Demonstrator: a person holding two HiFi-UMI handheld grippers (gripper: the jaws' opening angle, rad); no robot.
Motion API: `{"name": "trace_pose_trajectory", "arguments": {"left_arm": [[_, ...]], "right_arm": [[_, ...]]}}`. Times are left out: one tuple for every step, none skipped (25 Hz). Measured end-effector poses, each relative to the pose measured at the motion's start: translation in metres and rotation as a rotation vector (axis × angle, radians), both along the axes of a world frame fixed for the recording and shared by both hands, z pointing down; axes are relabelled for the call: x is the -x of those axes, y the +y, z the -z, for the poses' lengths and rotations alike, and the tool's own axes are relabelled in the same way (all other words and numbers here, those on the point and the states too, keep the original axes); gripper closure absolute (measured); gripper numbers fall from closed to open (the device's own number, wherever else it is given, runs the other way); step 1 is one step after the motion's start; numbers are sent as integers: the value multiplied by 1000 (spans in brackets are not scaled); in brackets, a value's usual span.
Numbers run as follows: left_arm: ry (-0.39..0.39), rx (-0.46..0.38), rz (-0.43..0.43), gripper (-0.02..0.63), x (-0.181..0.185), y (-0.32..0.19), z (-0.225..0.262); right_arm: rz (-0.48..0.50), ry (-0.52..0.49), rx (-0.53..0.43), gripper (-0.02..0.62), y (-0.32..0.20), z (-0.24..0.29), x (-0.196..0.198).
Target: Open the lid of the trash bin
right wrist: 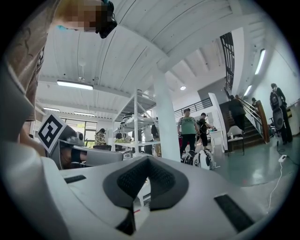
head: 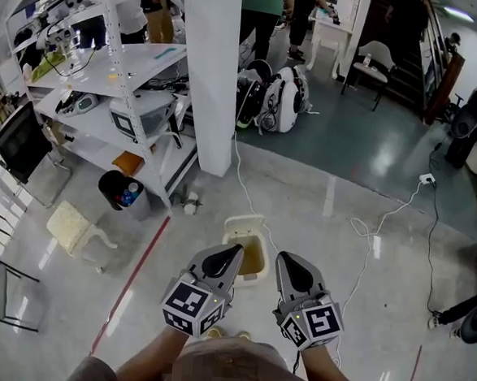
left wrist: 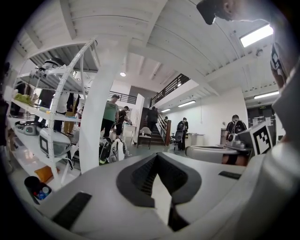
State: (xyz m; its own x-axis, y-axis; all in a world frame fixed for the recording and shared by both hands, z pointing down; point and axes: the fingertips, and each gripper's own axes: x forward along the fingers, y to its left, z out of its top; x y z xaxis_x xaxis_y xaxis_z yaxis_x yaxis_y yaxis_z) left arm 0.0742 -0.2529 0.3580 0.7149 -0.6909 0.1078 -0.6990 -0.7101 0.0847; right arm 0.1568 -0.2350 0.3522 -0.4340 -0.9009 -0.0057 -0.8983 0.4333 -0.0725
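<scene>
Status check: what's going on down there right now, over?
Left tool and right tool shut, empty, hovering. Trash bin on floor below, untouched. Nothing in between.

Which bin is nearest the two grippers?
The cream bin right in front of them; the black bin stands farther off, beside the white shelf.

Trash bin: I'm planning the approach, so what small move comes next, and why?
Probably lower the right gripper toward the trash bin on the floor: it and the left gripper are held above it, touching nothing, fingers together.
</scene>
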Motion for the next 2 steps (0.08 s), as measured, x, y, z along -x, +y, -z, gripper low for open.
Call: {"name": "trace_pose_trajectory", "arguments": {"left_arm": [[1, 2, 5, 607, 1, -1, 1], [2, 3, 10, 607, 2, -2, 2]], "right_arm": [[1, 0, 1, 563, 0, 0, -1], [2, 1, 2, 563, -1, 1, -2]]}}
